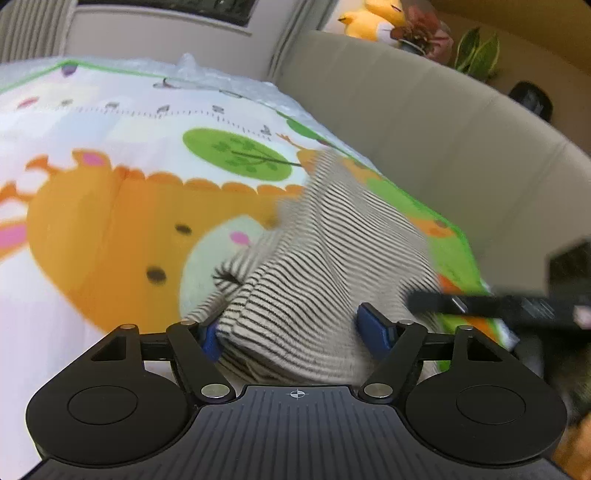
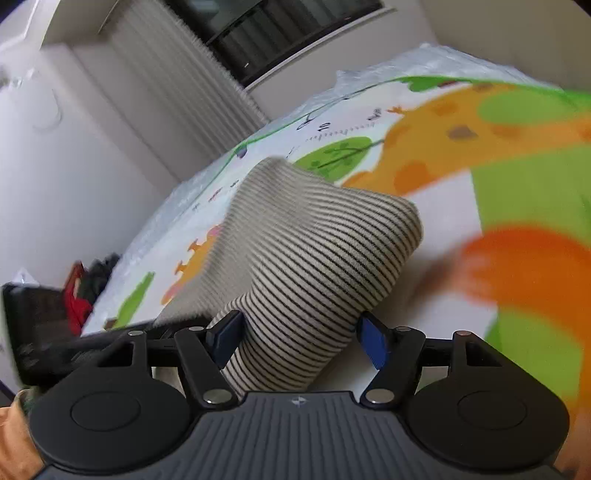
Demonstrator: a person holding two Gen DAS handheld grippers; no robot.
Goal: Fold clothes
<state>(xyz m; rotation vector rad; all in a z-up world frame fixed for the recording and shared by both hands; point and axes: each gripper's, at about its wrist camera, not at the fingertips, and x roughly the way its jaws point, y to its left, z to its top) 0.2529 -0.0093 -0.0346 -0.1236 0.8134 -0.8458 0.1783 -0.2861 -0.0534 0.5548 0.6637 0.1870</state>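
Left gripper pose: the left gripper sits low over the mat, pointing toward the far right of the scene, where a beige sofa back curves round.
Left gripper state: its blue pads stand wide apart with striped cloth bunched between them; the left pad touches the fabric, the right pad shows a gap, so it reads as spread rather than clenched.
Right gripper pose: the right gripper is tilted, so the mat slopes up to the right in its view; it points toward a far wall with pleated curtains and a dark window.
Right gripper state: its blue pads are also wide apart, with cloth lying between them against the left pad; not clamped.
Garment: a striped garment, cream with thin dark stripes, lies bunched on the mat directly ahead of both grippers, its near end reaching in between each pair of fingers.
Garment direction: in the left view its long axis runs from the gripper away toward the far right; in the right view it humps up and runs away to the far left.
Surface: a children's play mat with an orange giraffe, green trees and a ruler print.
Other gripper seen: the right gripper shows blurred at the right edge of the left view, just beside the garment.
Background: yellow plush toys and a plant sit behind the sofa.
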